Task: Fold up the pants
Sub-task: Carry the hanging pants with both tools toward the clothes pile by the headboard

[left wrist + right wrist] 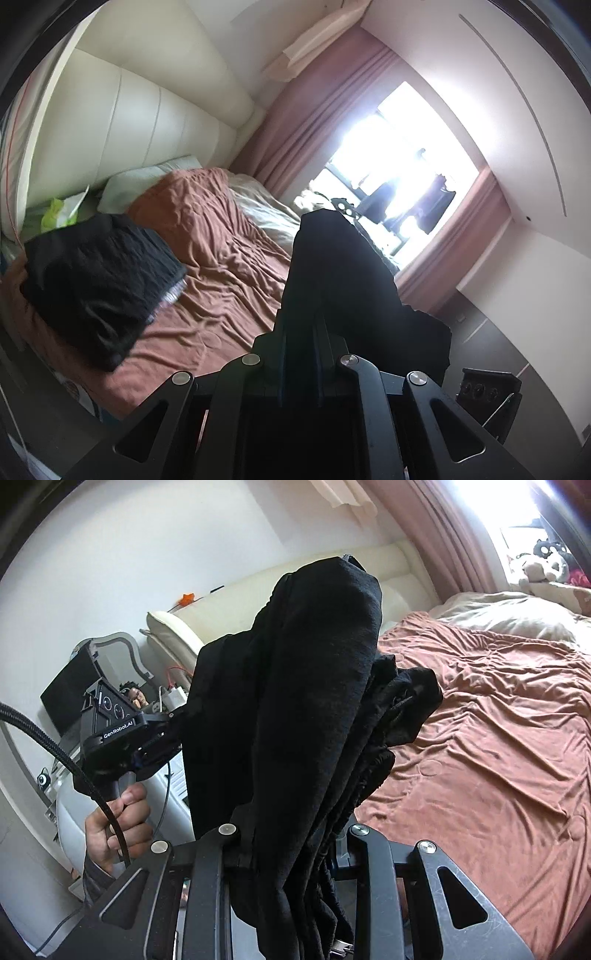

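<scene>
Right tongs [291,853] fingertips buried under black pants [303,701]; window [399,155] blown out; bed [498,738] cut by frame edge.

Black pants [295,701] of soft, matte fabric, bunched and creased, hang in the air over the near edge of a bed. The cloth rises in a rounded hump, with crumpled folds and a seam spilling to the right, and drapes down near the camera

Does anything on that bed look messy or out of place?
Yes. The rust-brown cover is rumpled with creases all over, and a dark heap of clothing sits loosely piled near its edge. The black pants hang bunched between the two grippers, not yet folded.
</scene>
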`<action>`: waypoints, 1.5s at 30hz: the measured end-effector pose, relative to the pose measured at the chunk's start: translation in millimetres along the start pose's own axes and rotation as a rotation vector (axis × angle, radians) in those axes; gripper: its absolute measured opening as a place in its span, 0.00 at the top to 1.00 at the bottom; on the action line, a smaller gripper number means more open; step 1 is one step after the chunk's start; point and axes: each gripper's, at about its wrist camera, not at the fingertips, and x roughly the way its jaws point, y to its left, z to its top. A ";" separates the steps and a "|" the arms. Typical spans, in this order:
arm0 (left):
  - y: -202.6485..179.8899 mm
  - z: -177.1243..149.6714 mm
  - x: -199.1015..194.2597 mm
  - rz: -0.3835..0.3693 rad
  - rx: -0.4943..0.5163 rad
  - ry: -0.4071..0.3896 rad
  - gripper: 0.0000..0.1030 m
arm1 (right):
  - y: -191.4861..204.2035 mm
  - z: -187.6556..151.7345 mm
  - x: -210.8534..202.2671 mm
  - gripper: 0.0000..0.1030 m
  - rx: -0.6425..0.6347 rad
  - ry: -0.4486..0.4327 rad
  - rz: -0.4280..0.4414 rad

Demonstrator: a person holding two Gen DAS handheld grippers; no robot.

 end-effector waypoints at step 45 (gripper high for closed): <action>192.3 175.8 111.3 0.464 0.033 -0.022 0.89 | -45.0 68.2 287.5 0.78 0.034 0.176 0.216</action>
